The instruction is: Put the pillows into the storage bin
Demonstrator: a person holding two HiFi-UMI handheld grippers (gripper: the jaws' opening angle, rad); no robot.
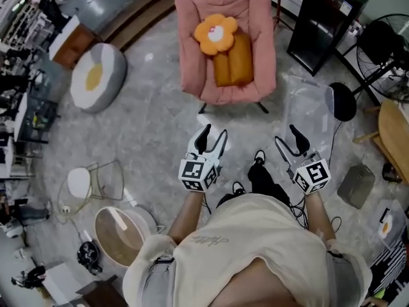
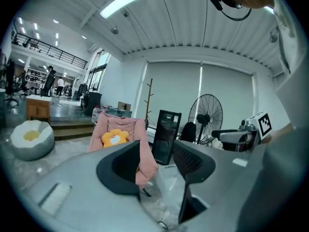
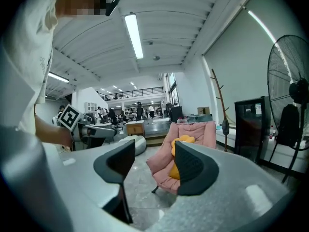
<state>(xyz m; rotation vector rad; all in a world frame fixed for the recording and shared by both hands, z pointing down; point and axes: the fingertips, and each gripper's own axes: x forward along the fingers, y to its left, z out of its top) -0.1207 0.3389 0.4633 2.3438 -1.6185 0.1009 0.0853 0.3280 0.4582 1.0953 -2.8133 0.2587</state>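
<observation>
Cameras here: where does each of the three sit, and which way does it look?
Head view: on the person's head, looking steeply down at floor and chair with pillows; shows shirt, left claw, right claw.
Left gripper view: on the left claw, looking along its open jaws toward the chair; right claw at right.
Right gripper view: on the right claw, looking along its open jaws toward the chair; left claw at left.
Both gripper views share chair, pillows.

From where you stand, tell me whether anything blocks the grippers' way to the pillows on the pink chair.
Nothing visible does. Open floor lies between the left gripper, the right gripper, both open and empty, and the pink chair holding the flower pillow and orange pillows.
</observation>
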